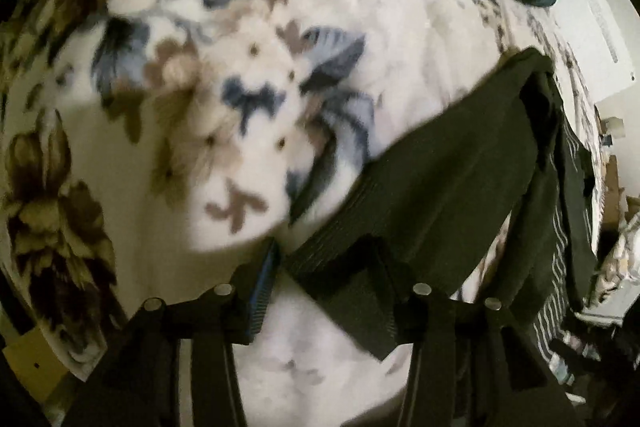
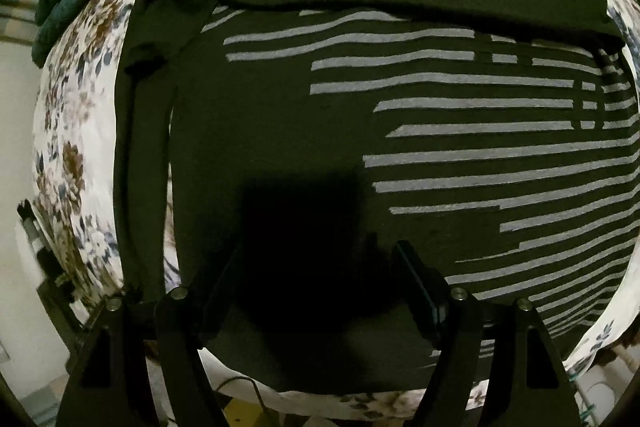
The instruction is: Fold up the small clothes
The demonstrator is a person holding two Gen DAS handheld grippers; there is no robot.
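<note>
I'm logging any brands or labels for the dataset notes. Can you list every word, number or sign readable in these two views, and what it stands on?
None can be read.
The dark garment carries only pale stripes, no lettering.
The floral blanket has a flower pattern only.
The white panel at the right edge of the left wrist view bears a thin line of marks, too small and blurred to read.
The left gripper and right gripper show no markings.

You have a dark garment with grey horizontal stripes (image 2: 460, 131) spread flat on the floral bedding, its upper edge folded over, one ribbed-cuffed sleeve (image 1: 420, 187) lifted off the bed to its left side.
</note>
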